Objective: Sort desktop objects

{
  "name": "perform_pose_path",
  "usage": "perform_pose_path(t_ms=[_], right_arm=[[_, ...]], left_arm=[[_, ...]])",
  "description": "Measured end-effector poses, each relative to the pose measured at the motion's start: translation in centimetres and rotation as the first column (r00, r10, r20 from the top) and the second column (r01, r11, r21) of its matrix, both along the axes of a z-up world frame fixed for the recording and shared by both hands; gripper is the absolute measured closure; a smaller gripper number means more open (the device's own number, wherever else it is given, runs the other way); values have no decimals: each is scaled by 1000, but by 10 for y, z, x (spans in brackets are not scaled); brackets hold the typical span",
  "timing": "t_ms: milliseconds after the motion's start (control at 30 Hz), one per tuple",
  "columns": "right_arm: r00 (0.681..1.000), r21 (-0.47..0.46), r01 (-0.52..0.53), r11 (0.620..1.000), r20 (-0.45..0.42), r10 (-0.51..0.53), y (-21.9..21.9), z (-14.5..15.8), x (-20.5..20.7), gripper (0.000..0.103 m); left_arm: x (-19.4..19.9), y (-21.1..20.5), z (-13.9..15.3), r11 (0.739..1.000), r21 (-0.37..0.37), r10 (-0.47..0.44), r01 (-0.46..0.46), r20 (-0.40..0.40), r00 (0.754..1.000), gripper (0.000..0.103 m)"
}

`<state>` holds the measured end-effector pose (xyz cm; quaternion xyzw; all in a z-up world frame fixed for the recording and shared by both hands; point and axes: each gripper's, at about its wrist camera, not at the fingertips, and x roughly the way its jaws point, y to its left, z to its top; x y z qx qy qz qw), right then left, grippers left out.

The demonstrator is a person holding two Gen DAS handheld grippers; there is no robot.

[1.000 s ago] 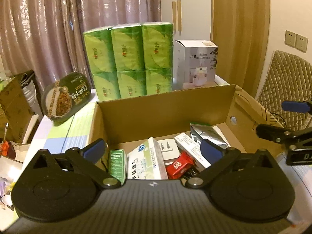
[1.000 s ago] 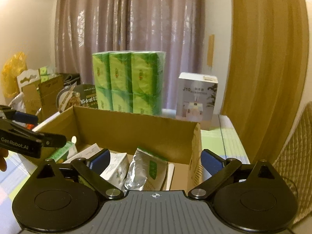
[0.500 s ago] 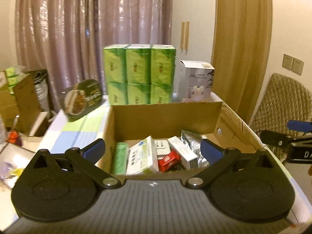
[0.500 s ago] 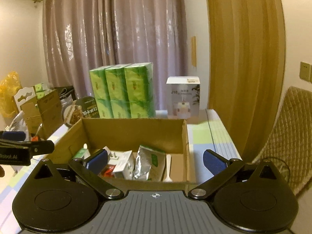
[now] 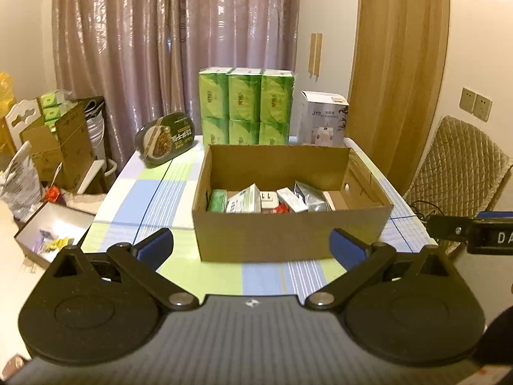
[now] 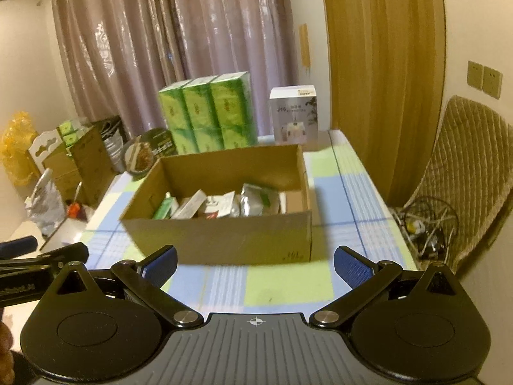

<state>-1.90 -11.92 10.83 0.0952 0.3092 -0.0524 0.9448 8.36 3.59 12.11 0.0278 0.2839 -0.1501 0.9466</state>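
Hovering before cardboard box: left gripper, right gripper, both wide, empty

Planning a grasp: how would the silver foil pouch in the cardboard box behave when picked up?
The silver foil pouch looks crinkled, so it would probably flex and sag rather than stay stiff. Its glossy film may slip between fingers. It leans among small boxes in the cardboard box, so lifting it might nudge them.
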Motion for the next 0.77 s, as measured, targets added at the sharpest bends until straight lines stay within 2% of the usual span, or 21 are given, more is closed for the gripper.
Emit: perform_pose_path(t_ms=[333,767], right_arm=[[999,-8,-54,999,2,54,30,10,-42,2],[999,13,-38,999,-5,38,27,5,-47,2]], left_arm=[[-44,29,1,999,-15,31,-32,-30,999,1],[-48,25,-2,1000,-8,29,-29,-10,1000,1]])
